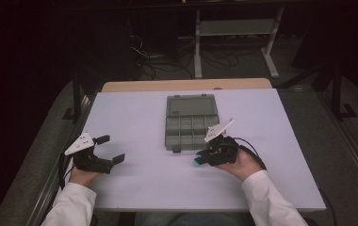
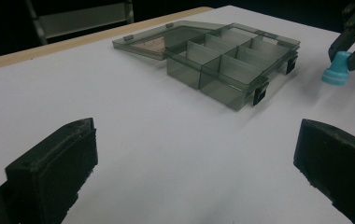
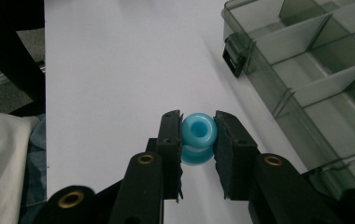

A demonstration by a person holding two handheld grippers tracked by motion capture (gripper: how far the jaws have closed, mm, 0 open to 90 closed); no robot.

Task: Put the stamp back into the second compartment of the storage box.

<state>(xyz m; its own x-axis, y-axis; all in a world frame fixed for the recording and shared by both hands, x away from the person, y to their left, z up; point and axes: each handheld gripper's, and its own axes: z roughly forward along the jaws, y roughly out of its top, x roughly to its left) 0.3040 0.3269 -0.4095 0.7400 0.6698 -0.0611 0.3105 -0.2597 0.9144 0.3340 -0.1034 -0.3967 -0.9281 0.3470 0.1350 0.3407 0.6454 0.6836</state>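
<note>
The white-topped table [image 1: 134,188] with a bare wooden strip at its far edge carries everything; there is one of it.

On its far middle sits one smoky grey translucent plastic organiser box [image 1: 190,127], its hinged lid [image 1: 191,105] thrown open flat behind it. Thin partitions split the tray into small compartments; eight can be counted from the high view, though that count is not certain. All that can be seen of them looks empty. Two dark latches hang on its near edge. The box looks light and stiff, likely to slide on the smooth top if nudged, and its walls look thin enough to flex or crack under a hard squeeze.

There are two sets of tongs, one per hand. The left tongs [image 1: 111,149] hover near the table's left front with jaws spread wide and nothing between them, well apart from the box.

The right tongs [image 3: 198,140] sit just in front of the box's near right corner and are closed around the single small light-blue plastic spool-shaped piece [image 3: 199,137], a short hollow cylinder with flared ends. It appears light, rigid and glossy, so probably slippery. The jaws grip it across its narrow waist, which seems the best hold, since the flared ends should keep it from slipping lengthwise. Whether it touches the table cannot be told.
</note>
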